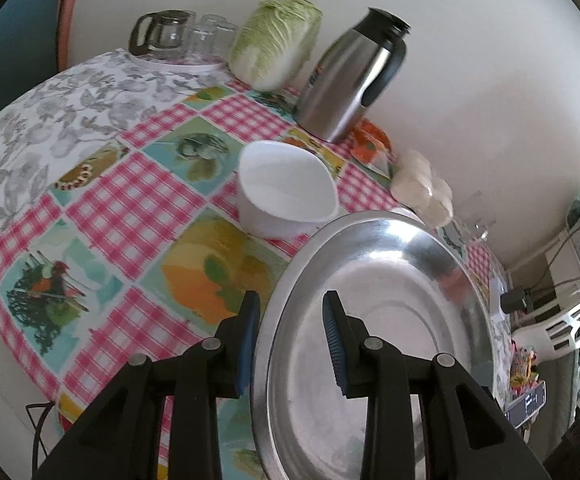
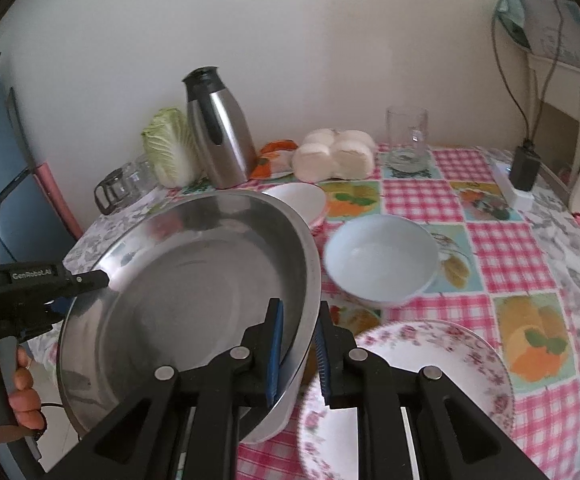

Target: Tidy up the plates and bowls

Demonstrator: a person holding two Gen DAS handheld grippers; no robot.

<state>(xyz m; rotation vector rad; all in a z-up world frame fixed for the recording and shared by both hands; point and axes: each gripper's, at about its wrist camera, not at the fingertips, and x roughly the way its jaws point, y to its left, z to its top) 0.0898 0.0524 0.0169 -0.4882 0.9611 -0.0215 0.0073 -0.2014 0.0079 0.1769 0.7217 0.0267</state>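
A large steel basin is held tilted above the table between both grippers. My left gripper straddles its left rim, with a wide gap between the jaws; the same gripper shows at the basin's far rim in the right wrist view. My right gripper is shut on the basin's right rim. A white bowl sits behind the basin. A pale blue bowl stands to the right. A floral plate lies at the front right, partly under the basin.
At the back by the wall stand a steel thermos, a cabbage, white buns, a glass mug and a glass pot. A power strip lies at the right.
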